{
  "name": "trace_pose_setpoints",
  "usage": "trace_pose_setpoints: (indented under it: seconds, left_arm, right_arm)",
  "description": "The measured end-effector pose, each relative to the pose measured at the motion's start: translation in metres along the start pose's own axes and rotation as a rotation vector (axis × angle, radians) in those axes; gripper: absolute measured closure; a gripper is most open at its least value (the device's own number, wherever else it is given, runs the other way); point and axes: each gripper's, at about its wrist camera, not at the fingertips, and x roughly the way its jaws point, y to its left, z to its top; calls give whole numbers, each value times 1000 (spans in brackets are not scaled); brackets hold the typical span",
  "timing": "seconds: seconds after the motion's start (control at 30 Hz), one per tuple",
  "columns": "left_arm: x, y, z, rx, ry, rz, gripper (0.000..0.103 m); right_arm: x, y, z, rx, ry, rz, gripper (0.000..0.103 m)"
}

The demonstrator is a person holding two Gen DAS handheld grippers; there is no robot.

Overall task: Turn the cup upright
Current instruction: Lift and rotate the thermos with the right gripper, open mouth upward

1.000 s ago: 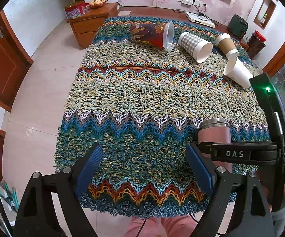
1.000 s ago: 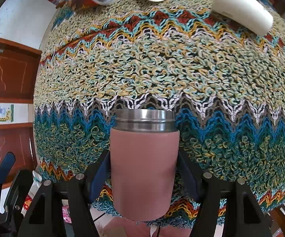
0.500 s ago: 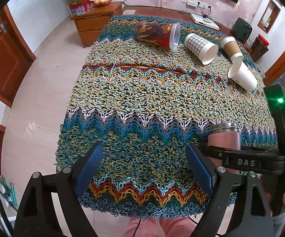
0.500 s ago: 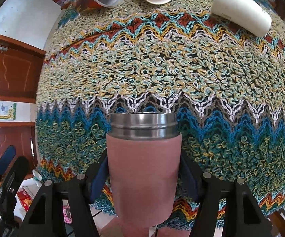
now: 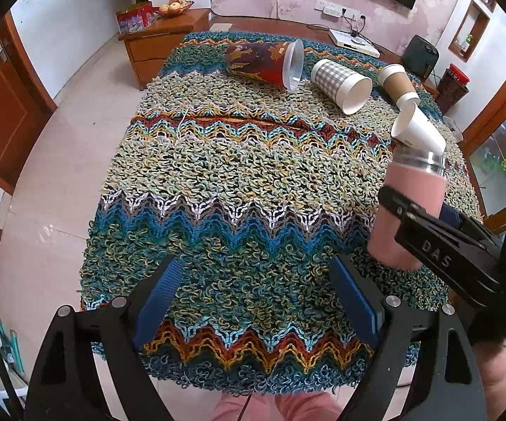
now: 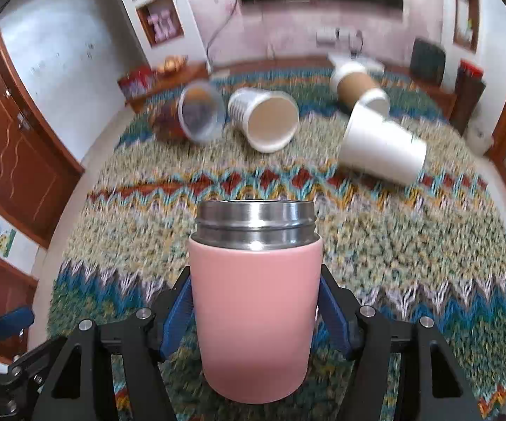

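Observation:
My right gripper (image 6: 256, 315) is shut on a pink cup with a steel rim (image 6: 254, 301), held by its sides. In the left wrist view the pink cup (image 5: 407, 210) hangs above the right side of the woven cloth (image 5: 245, 182), tilted, rim up and leaning right, with the right gripper (image 5: 428, 235) clamped around its middle. My left gripper (image 5: 253, 301) is open and empty over the cloth's near edge.
At the far end of the table lie a red patterned cup (image 5: 265, 63), a checked paper cup (image 5: 340, 84), a brown paper cup (image 5: 398, 86) and a white paper cup (image 5: 417, 131), all on their sides. A wooden cabinet (image 5: 161, 45) stands beyond.
The right gripper has lifted the pink cup off the cloth and swung it up towards upright; its view now looks level across the table. The left gripper has stayed open, drawing back slightly.

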Motion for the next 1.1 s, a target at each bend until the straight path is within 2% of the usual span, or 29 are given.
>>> trace_pose_setpoints:
  seconds: [0.1,0.43,0.8,1.1]
  left_arm:
    - [2,0,-2,-8,-11,-5,15]
    - [5,-1,-2,-14,-48,-6,15]
    - [8,-12,-13,16,-40,-27,15]
    - [3,-13,-13,7,-66,-43,15]
  right_arm:
    - [4,3,-3,-15,-86,-19,36]
    - [17,5,-4,10,-204,-62,36]
    - [9,8,-24,-28,-244,-73,36]
    - [1,12,-44,-71,-238,-80,36]
